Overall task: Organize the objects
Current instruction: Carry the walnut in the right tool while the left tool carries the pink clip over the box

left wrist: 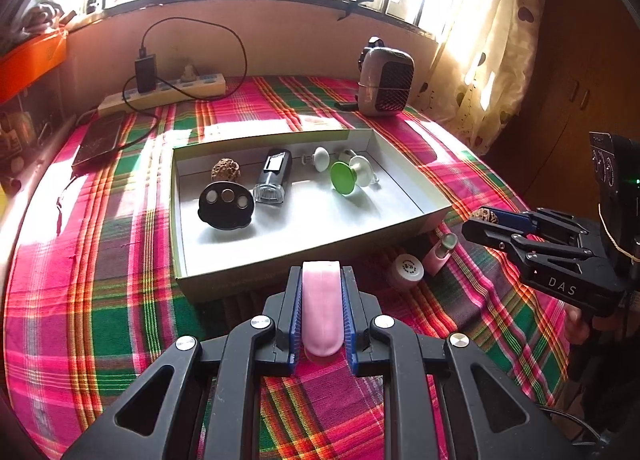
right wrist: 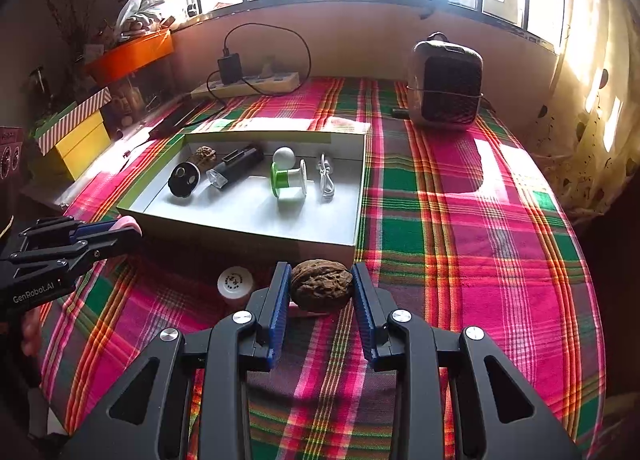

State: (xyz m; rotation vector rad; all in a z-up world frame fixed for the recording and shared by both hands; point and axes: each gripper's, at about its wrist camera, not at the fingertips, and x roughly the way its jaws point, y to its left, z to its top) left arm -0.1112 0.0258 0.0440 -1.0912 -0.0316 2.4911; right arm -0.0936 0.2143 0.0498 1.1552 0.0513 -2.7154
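Observation:
My left gripper (left wrist: 321, 272) is shut on a pink oblong object (left wrist: 321, 308), held just in front of the near wall of an open cardboard box (left wrist: 280, 264). My right gripper (right wrist: 321, 280) is shut on a brown walnut (right wrist: 321, 284), near the box's front right corner (right wrist: 320, 246); the walnut also shows in the left wrist view (left wrist: 485, 215). In the box lie a second walnut (left wrist: 226, 169), a black disc with three holes (left wrist: 226, 205), a black flashlight (left wrist: 273, 175), a green and white spool (left wrist: 350, 176) and a white knob (left wrist: 321, 157).
A small white-capped jar (left wrist: 406, 272) and a pink bottle (left wrist: 440, 254) lie on the plaid cloth (left wrist: 100, 280) in front of the box. A small heater (left wrist: 385, 77), a power strip (left wrist: 168, 91) with charger and a dark tablet (left wrist: 100, 141) sit behind.

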